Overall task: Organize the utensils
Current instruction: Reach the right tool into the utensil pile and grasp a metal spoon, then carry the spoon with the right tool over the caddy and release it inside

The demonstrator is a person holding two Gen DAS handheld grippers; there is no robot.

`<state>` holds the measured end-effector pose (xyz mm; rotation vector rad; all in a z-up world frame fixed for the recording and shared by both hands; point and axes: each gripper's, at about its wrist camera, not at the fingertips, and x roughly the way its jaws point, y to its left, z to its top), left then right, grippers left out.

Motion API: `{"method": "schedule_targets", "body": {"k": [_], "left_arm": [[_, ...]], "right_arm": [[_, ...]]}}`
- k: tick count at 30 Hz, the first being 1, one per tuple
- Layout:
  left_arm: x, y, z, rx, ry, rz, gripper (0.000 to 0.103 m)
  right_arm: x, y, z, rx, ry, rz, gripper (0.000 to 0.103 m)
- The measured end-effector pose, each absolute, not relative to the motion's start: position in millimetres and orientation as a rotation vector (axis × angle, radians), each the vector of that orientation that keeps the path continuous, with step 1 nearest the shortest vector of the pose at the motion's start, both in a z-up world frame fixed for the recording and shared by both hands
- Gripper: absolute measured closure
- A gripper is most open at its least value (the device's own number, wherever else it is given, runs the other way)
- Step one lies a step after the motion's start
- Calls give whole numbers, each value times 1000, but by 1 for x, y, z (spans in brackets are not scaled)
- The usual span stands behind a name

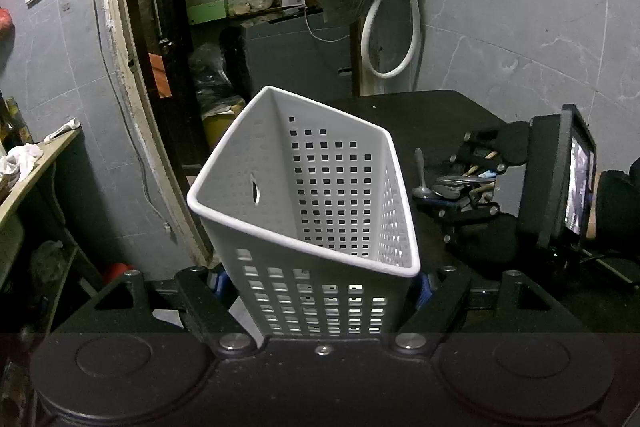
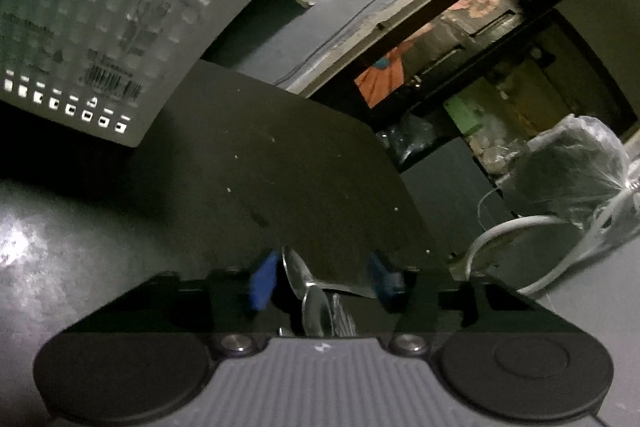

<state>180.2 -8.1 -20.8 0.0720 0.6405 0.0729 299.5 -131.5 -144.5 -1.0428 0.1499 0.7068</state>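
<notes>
Left wrist view alone shows the right gripper (image 1: 460,183) over the dark tabletop (image 1: 420,107), among spoons (image 1: 424,183) and wooden-handled utensils. Left gripper (image 1: 324,287) is clamped on the tilted white basket (image 1: 304,195). Right view: spoon bowls (image 2: 316,299) lie between its blue pads (image 2: 262,283); contact cannot be told.

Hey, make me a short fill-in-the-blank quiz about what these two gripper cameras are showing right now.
1. The left gripper clamps a perforated plastic basket whose colour is ____.
2. That basket is tilted, and inside it holds ____.
3. The right gripper has metal spoons and other utensils between its ____ pads.
4. The tabletop below is coloured ____.

Missing words: white; nothing; blue; black
</notes>
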Motion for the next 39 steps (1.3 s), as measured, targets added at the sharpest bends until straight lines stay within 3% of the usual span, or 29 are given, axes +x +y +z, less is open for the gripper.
{"method": "schedule_targets", "body": {"k": [2, 5, 8, 16, 28, 39], "left_arm": [[180, -8, -21, 71, 641, 73, 23], [181, -9, -21, 71, 641, 73, 23], [180, -8, -21, 72, 640, 73, 23], [181, -8, -21, 71, 639, 72, 23], [183, -4, -24, 76, 627, 54, 24], [186, -3, -25, 96, 616, 15, 24]], "right_arm": [[303, -129, -148, -1042, 180, 721, 85], [307, -128, -152, -1041, 194, 732, 96], [307, -128, -148, -1025, 198, 748, 100], [302, -146, -100, -779, 230, 751, 101], [302, -230, 27, 111, 361, 732, 101], [285, -248, 85, 408, 374, 919, 101]]}}
